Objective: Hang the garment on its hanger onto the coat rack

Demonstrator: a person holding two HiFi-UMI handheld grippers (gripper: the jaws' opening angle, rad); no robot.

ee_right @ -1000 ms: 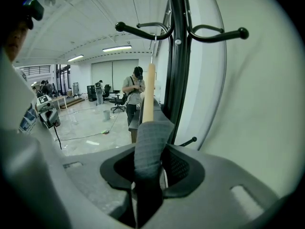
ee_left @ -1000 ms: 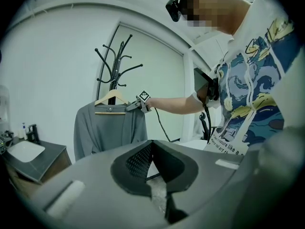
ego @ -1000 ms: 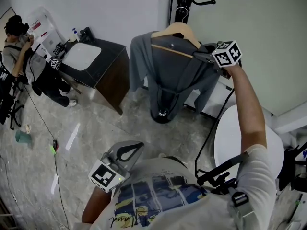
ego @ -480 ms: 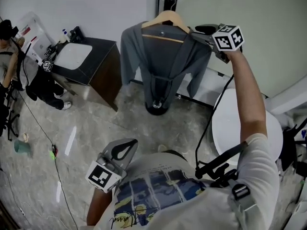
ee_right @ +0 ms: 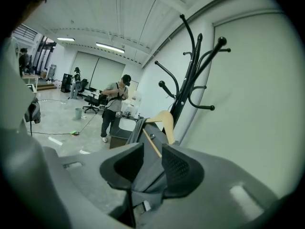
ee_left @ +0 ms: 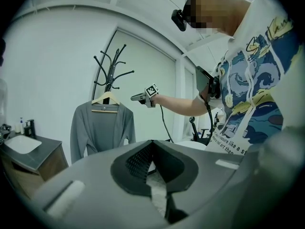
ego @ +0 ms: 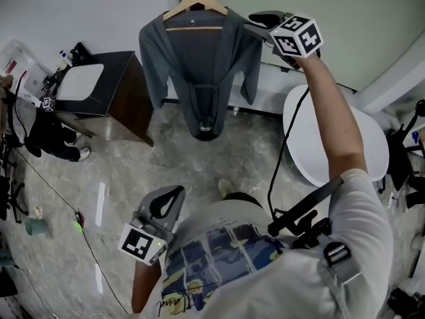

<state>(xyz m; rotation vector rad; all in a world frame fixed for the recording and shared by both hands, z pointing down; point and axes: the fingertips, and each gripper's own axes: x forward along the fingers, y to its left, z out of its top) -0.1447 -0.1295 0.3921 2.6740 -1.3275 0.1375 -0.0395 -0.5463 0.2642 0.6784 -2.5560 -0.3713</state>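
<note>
Garment: a grey knit cardigan point(ego: 199, 58) hangs open-fronted at the far side of the scene, with a sleeve down on each side.
Hanger: a pale wooden hanger point(ego: 196, 2) carries the cardigan by its shoulders. It sits up against the pole of the black metal coat rack point(ee_left: 110, 70).
Right gripper: the right gripper point(ego: 255, 24) is held out at arm's length, at the cardigan's right shoulder. Its jaws are closing, with a fold of the grey fabric lying between them. The hanger's wooden arm shows just beyond the tips.
Left gripper: the left gripper point(ego: 174, 195) is near and low, close to the person's body and well apart from the garment. Its jaw tips are together with nothing between them.
Left of garment: a dark wooden cabinet point(ego: 126, 95) with a white top.
Right of garment: a white round table point(ego: 332, 145), below the outstretched arm.
</note>
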